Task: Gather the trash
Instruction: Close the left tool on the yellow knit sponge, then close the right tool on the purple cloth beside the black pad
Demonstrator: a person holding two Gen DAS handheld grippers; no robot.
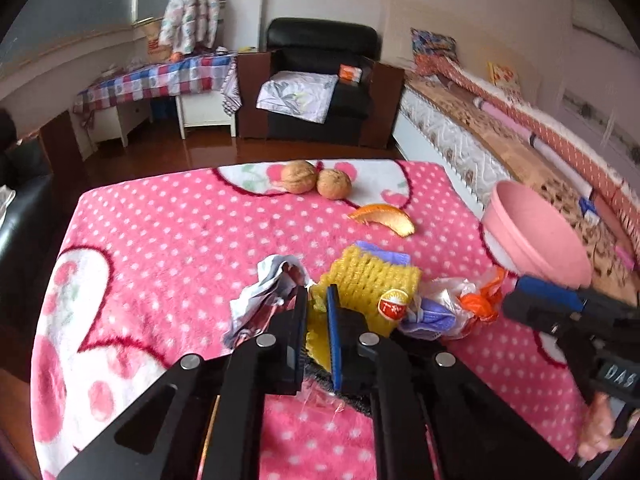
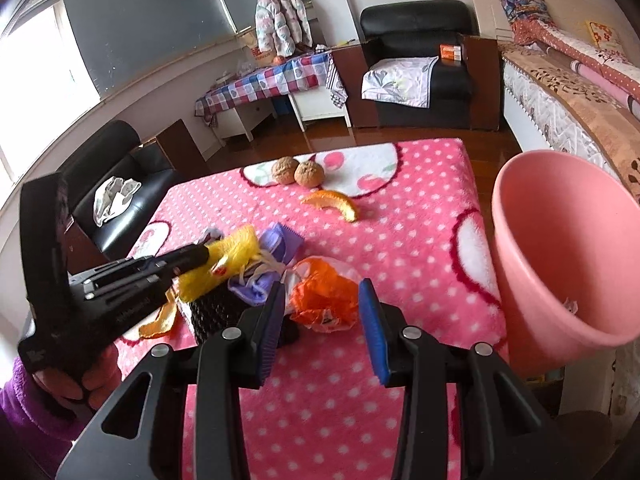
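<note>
- left gripper (image 1: 316,304) is clenched on the knobbly yellow foam fruit net (image 1: 372,280), lying mid-table on the fuzzy pink dotted blanket (image 1: 160,240).
- right gripper (image 2: 322,300) is released, jaws wide around the crinkled orange plastic wrapper (image 2: 324,296).
- smooth pink plastic bin (image 2: 560,248) stands off the table's right edge.
- curved orange peel (image 1: 382,218) lies near two wrinkled walnuts (image 1: 316,180).

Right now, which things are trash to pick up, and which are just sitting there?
For the job:
yellow net
orange bag
foil wrapper
purple mask
peel
pink bin

Probably just lying about:
walnuts
armchair
jacket
</note>
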